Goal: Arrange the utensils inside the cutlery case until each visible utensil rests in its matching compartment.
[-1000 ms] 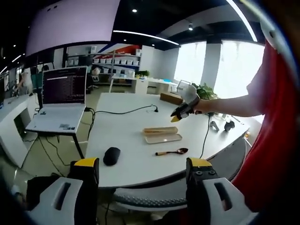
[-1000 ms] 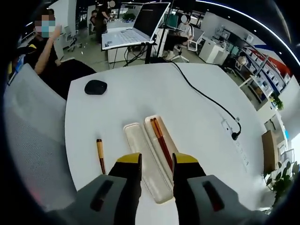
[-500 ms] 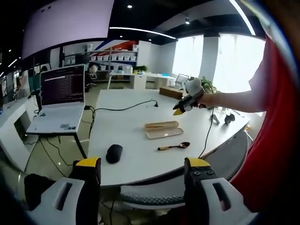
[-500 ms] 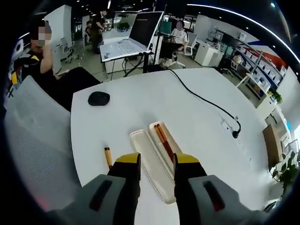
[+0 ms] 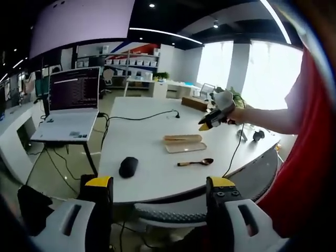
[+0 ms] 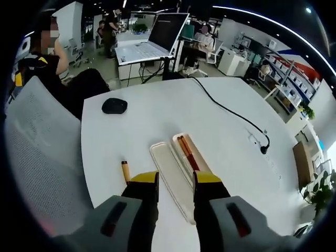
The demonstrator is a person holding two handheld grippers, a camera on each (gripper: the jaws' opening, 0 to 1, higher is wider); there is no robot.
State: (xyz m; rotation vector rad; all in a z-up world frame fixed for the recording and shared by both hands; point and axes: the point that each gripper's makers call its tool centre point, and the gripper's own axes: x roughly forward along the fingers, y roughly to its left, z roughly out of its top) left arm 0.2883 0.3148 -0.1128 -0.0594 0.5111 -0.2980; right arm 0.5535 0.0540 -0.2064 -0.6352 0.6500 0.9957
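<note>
While the white table (image 6: 226, 136) carries the open cutlery case (image 6: 178, 165), chopsticks (image 6: 187, 153) are seen lying in its far tray. The spoon (image 5: 194, 163) lies outside, beside the case. Both the right gripper (image 6: 175, 181) and left gripper (image 5: 157, 186) are held spread and empty. Approach is judged under way; the spoon is to be grasped next.

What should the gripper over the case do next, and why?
Probably swing the right gripper over to the spoon and lower it there. The chopsticks already lie in one half of the open cutlery case, while the spoon lies loose on the white table beside the case. The right gripper's jaws stand open and hold nothing.
</note>
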